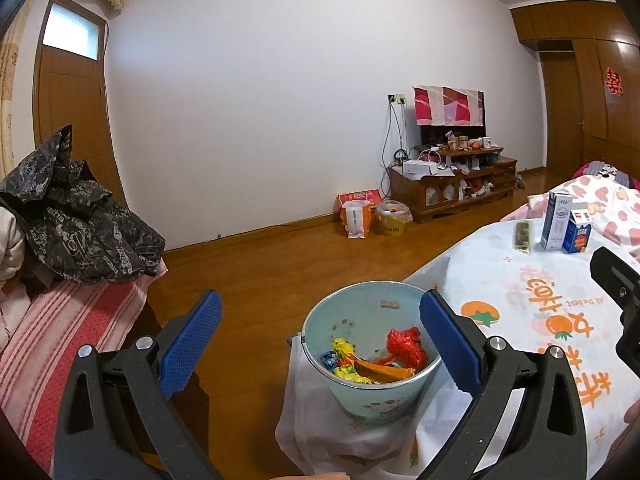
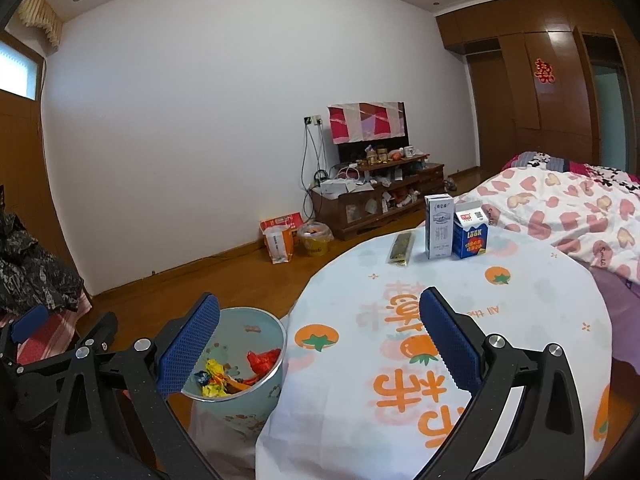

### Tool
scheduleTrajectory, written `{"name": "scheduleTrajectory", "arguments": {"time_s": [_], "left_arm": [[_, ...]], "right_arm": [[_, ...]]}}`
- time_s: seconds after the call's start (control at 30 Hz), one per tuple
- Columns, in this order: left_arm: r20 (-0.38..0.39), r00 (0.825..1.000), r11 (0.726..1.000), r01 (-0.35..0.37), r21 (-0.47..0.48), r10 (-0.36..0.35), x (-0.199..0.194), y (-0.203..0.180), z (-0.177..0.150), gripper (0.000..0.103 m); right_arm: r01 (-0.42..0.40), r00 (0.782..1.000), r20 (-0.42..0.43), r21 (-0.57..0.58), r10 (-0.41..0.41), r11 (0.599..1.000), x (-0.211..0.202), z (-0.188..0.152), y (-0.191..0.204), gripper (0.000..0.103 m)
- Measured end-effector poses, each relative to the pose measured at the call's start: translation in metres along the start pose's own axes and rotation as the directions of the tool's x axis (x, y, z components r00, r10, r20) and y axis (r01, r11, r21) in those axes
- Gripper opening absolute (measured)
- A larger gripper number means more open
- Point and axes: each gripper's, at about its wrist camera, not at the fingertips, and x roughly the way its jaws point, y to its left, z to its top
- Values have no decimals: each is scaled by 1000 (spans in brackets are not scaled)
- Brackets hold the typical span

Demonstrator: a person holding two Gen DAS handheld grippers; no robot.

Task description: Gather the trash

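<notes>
Both grippers are hanging wide open and empty: the left gripper [image 1: 320, 344] over the bin [image 1: 372, 396] of crumpled wrappers, the right gripper [image 2: 320, 344] facing the table [image 2: 520, 312]. At its far edge are lying a flat, flimsy, likely slippery packet [image 2: 400, 249], then two light, crushable cartons, tall [image 2: 439, 226] and short [image 2: 471, 234], probably best pinched across their flat sides

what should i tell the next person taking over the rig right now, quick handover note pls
Left gripper: open, empty, hanging over the bin.
Right gripper: open, empty, above the near edge of the table.
Bin stands on the floor beside the table and already holds crumpled wrappers.
Left on the table, at its far side: a flat snack packet, a tall white carton and a blue carton, the two cartons upright and side by side.
Likely next: the right gripper reaches for the snack packet.
</notes>
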Motion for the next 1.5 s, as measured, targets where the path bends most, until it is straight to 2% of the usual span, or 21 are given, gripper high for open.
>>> {"name": "scheduleTrajectory", "arguments": {"time_s": [1.5], "left_arm": [[8,1000,1000,-5,-19,5,-3,2,0,97]], "right_arm": [[0,1000,-8,15,0,1000,2,-4,-1,98]]}}
